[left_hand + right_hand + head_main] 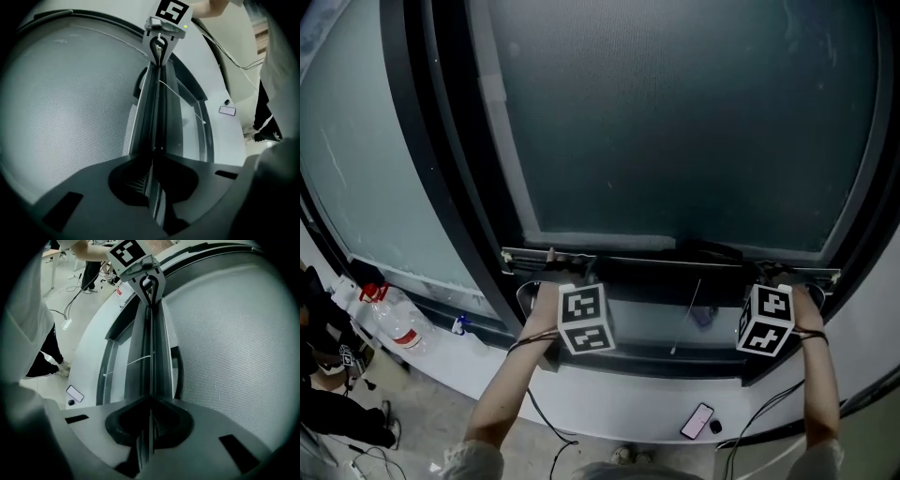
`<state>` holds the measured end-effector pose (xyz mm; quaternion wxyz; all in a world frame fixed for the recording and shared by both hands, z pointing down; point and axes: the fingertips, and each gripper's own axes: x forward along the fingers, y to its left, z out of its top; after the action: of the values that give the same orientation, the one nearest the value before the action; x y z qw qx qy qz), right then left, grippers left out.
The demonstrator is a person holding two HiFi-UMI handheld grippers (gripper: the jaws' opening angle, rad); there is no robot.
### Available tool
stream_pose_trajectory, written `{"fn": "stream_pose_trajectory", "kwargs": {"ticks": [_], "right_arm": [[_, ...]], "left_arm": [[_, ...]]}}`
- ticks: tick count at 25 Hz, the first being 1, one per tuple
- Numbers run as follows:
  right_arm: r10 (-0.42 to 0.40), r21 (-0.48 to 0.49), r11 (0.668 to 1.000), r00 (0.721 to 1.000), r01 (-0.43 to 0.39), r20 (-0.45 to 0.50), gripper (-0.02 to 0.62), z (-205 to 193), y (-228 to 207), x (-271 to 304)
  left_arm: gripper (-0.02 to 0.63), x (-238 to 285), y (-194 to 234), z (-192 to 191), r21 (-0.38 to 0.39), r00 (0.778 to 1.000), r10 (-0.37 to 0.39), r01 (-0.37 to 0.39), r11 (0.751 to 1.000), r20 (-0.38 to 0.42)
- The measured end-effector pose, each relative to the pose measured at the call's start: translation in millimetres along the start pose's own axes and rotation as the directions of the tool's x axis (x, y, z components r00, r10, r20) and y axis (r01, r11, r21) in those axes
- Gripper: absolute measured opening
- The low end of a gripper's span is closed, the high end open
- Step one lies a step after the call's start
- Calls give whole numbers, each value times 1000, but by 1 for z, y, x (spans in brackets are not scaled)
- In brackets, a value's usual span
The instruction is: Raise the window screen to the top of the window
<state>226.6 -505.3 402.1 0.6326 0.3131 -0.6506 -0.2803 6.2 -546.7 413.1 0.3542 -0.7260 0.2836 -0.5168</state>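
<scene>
Screen is down, its rail just above the sill. Left gripper and right gripper fingers pinch the thin rail. Uneven lifting could jam it, or it could slip free.

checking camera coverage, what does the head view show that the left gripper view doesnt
Only the head view: the red-capped water bottle at lower left, and the left gripper from outside, with its marker cube.
Only the left gripper view: that gripper's jaws closed on the thin edge of the bottom bar, and the fine weave of the window screen.
Both: the right gripper on the bar's other end, and the phone on the white ledge.
</scene>
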Motion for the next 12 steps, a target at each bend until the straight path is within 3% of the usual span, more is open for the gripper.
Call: {"fn": "stream_pose_trajectory", "kwargs": {"ticks": [4,12], "right_arm": [[-41,-35,999,999,41,-15,20,3,-17,-12],[-215,-22,976,977,215,6,20,6,-84,-57]], "left_arm": [[26,-11,18,2,21,999,36,-35,999,-29],[26,-47,91,19,58,976,217,-216,975,-21]]}}
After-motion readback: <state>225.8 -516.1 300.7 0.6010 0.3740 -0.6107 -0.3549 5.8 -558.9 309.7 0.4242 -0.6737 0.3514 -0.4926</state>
